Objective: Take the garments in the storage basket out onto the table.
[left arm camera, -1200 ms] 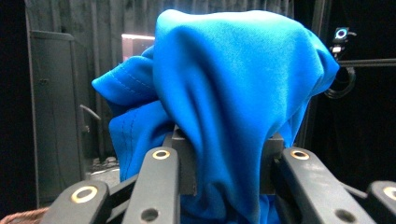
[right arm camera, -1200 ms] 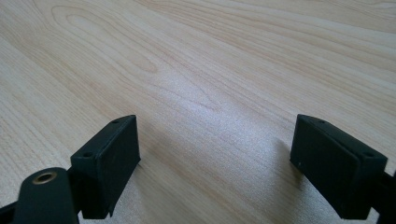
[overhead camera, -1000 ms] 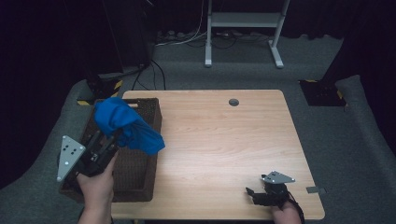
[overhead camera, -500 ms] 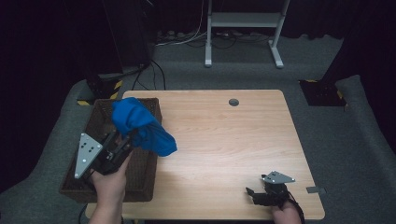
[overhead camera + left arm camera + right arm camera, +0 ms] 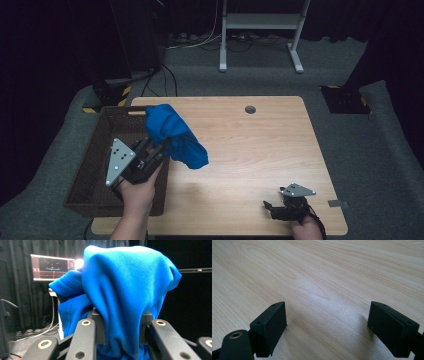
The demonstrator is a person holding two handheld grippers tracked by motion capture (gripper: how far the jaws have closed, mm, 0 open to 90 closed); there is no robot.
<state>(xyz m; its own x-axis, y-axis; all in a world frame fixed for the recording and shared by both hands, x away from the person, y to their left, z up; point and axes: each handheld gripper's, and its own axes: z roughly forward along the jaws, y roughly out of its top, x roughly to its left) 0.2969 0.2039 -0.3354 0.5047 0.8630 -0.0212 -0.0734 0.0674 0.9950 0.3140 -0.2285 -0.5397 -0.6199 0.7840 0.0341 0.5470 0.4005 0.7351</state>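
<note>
L fingers [image 5: 120, 327]: we see them clamped on blue cloth [image 5: 175, 135]; tips hidden by folds.
R fingers [image 5: 327, 322]: wide apart, empty, over counter [image 5: 260, 150].
Basket [image 5: 95, 165]: partly covered by L hand.

one blue cloth [image 5: 175, 136], one wicker basket [image 5: 95, 150], one table [image 5: 260, 150], two claws: left claw [image 5: 157, 152], right claw [image 5: 270, 207].

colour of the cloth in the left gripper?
Solid bright blue, no pattern. The cloth shows best in the left gripper view, pinched in the left gripper.
</note>
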